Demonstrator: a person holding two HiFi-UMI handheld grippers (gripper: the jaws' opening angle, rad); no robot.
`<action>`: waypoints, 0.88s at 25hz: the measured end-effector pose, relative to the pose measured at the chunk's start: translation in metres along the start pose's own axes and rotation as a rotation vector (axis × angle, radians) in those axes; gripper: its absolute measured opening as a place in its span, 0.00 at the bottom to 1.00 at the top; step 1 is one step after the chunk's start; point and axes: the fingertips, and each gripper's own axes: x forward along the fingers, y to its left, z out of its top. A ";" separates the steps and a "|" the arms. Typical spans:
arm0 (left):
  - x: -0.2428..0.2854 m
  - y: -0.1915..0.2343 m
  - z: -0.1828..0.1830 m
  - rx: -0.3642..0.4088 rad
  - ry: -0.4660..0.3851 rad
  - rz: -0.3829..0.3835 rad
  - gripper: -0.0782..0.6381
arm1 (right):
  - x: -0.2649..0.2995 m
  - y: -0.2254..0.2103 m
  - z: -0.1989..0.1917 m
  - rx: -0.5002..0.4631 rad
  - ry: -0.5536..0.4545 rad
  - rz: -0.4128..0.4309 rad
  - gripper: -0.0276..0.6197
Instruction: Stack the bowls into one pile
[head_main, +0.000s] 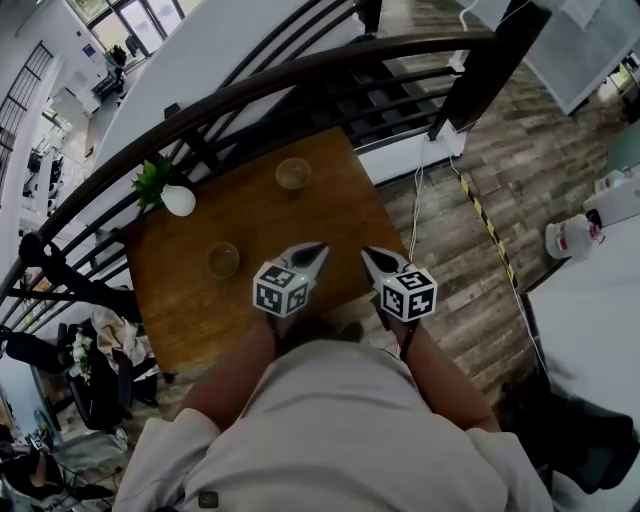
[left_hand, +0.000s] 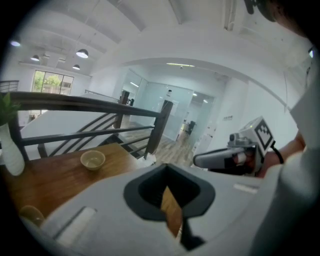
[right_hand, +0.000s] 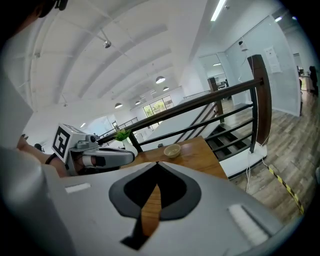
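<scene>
Two small tan bowls sit apart on the wooden table (head_main: 330, 215): the far bowl (head_main: 292, 173) near the railing, the near bowl (head_main: 223, 260) at the left. My left gripper (head_main: 312, 254) and right gripper (head_main: 371, 259) hover side by side over the table's near edge, both shut and empty. The left gripper view shows the far bowl (left_hand: 92, 159) ahead on the left and the near bowl (left_hand: 31, 214) at the lower left, past my shut left gripper (left_hand: 169, 172). From my right gripper (right_hand: 156, 167) the far bowl (right_hand: 172, 150) lies ahead.
A white vase with a green plant (head_main: 177, 199) stands at the table's far left corner. A dark railing (head_main: 300, 75) curves behind the table, with stairs beyond. To the right, a cable (head_main: 415, 200) and striped tape (head_main: 485, 225) lie on the wood floor.
</scene>
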 end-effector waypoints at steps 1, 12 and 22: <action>0.002 0.003 0.000 0.000 0.004 0.001 0.11 | 0.002 -0.001 0.000 0.004 0.004 0.002 0.05; -0.009 0.072 0.011 -0.059 -0.003 0.038 0.11 | 0.063 0.000 0.030 -0.022 0.052 0.021 0.05; -0.041 0.130 0.009 -0.093 -0.029 0.080 0.11 | 0.121 0.020 0.052 -0.061 0.073 0.033 0.05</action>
